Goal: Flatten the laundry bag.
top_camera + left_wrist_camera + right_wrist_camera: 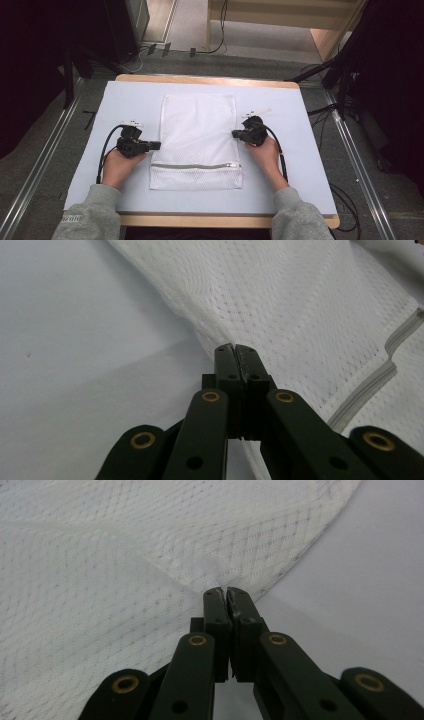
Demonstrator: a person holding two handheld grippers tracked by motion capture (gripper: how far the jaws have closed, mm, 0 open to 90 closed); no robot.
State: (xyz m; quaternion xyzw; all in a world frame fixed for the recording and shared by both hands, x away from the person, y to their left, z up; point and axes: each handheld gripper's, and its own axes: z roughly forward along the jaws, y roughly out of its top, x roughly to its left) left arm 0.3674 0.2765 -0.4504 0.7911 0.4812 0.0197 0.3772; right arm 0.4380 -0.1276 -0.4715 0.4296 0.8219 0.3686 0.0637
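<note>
On the pale table [125, 100] we see both grippers, left gripper [156, 145] and right gripper [234, 133], closed on the edges of the mesh bag [197, 130].

A white mesh laundry bag [197, 142] lies flat mid-desk, its grey zipper [195, 166] closed along the near end.

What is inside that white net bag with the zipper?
The mesh bag lies flat on the pale table cover, zipper shut. No lump or shape shows through. The left gripper and right gripper pinch its side edges. Anything thin inside stays hidden.
</note>
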